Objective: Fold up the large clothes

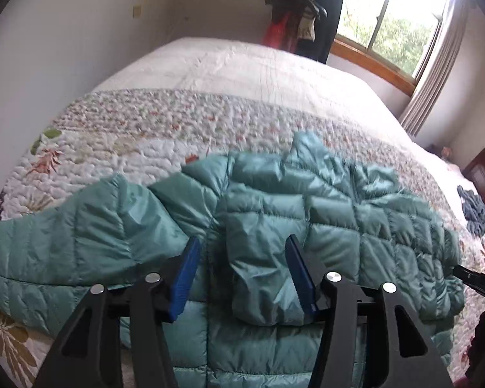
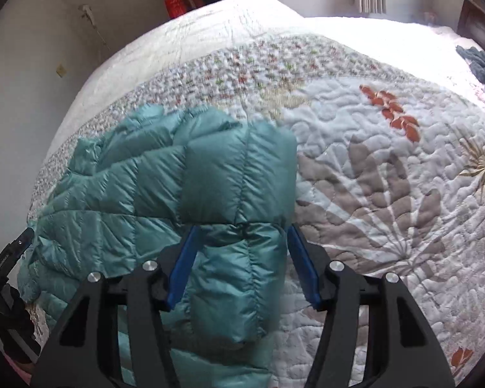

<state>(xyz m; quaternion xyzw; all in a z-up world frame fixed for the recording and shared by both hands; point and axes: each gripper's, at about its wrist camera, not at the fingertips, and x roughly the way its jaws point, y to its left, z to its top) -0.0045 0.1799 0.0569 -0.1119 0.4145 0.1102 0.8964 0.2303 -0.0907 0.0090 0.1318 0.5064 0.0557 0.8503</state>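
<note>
A teal quilted puffer jacket [image 1: 339,213] lies spread on the floral bed quilt [image 1: 210,119], one sleeve [image 1: 64,226] stretched out to the left. My left gripper [image 1: 243,239] hovers over the jacket's middle with its blue pads wide apart; a folded flap lies between them, touching the right-hand pad only. In the right wrist view the jacket [image 2: 119,194] fills the left side. A folded-over sleeve [image 2: 236,258] lies between the spread pads of my right gripper [image 2: 243,227]. Each gripper shows at the edge of the other's view.
The quilt [image 2: 388,177] extends bare to the right of the jacket. A dark blue garment [image 1: 475,210] lies crumpled at the bed's far right near dark wooden furniture [image 1: 481,174]. Clothes hang on a rack [image 1: 304,9] beside the window [image 1: 388,16].
</note>
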